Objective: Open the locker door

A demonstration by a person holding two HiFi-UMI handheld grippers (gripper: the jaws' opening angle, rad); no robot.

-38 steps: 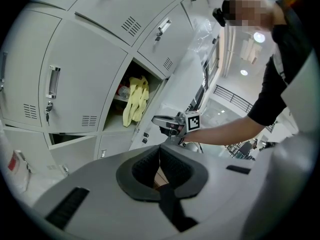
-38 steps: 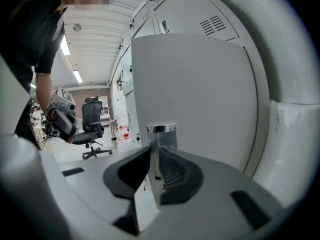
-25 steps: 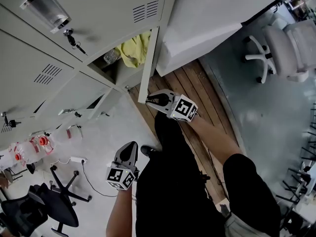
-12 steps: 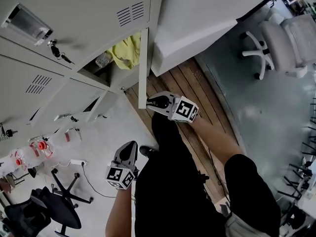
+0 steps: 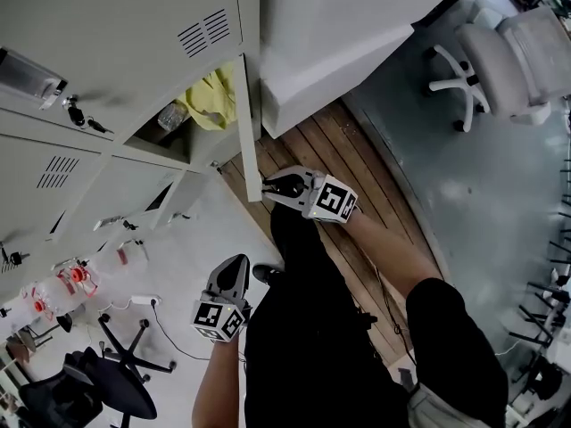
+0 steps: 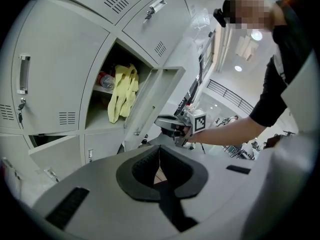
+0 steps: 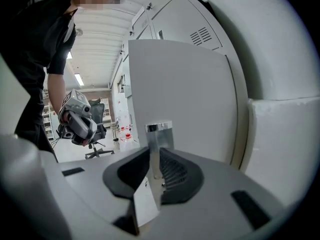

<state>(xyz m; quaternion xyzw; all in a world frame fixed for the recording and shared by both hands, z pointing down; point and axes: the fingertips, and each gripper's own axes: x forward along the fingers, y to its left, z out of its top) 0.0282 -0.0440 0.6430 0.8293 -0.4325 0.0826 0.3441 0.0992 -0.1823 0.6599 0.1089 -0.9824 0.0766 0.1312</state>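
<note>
One grey metal locker door (image 7: 180,94) stands swung open. The right gripper (image 5: 265,185) has its jaws around the door's one shiny metal handle (image 7: 159,139). The jaws have just opened a tiny bit, but the handle sits tight between them. The left gripper (image 5: 235,266) hangs low, well apart from the lockers, with its jaws pressed together on nothing. Inside the open locker are one yellow cloth (image 6: 122,91) and one clear plastic bottle (image 6: 104,80).

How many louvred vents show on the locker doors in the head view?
2: one vent on the door beside the open compartment, another on the door at left. More may lie out of frame.
</note>
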